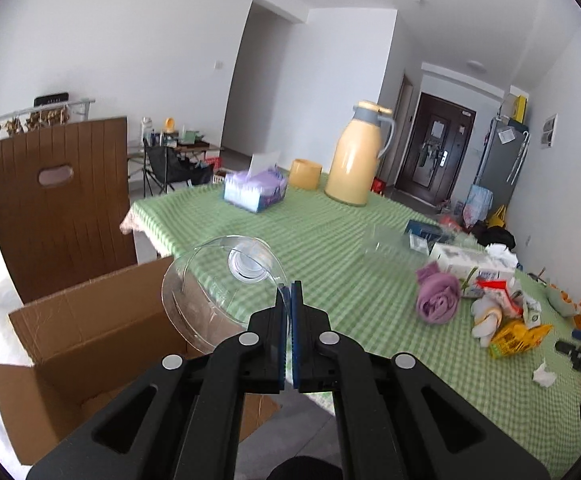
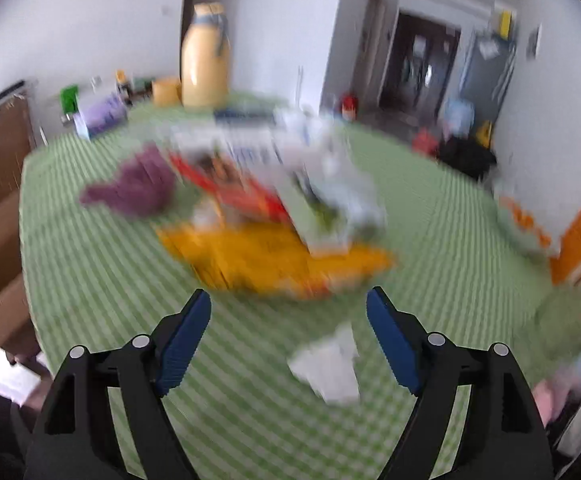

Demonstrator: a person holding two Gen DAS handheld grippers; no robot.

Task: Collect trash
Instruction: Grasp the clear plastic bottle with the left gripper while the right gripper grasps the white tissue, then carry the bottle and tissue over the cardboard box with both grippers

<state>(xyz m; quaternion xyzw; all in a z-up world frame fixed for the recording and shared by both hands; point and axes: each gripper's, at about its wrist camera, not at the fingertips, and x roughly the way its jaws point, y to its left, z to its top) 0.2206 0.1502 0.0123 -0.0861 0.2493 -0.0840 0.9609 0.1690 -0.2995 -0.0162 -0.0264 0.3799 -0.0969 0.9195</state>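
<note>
The bench [image 1: 330,240] under its green-and-white checked cloth fills most of my view, running from the near right to the far left. Off its near left edge stands an open brown cardboard box [image 1: 70,344], flaps up, with a brown slatted plastic chair back [image 1: 58,200] just behind it. On the far side of the bench stands a tall pale-yellow thermos jug with a grey lid [image 1: 354,160], a short yellow cup [image 1: 305,174] just to its left, and a purple tissue pack [image 1: 255,190] further left.

My left tongs [image 1: 290,292] are pressed together on the rim of a clear, crumpled plastic bottle [image 1: 218,280], which hangs over the box's right edge, its white neck facing me.

To the right on the bench lies a heap of litter: a purple crumpled cloth [image 1: 438,300], a white carton [image 1: 470,264], and an orange-yellow snack wrapper [image 2: 266,260] at its near side.

My right tongs [image 2: 289,304] are spread wide above the cloth, just near of that wrapper; the view is badly blurred. A small white crumpled tissue [image 2: 330,364] lies on the bench between and below their blue pads [image 2: 182,344], not touched.
</note>
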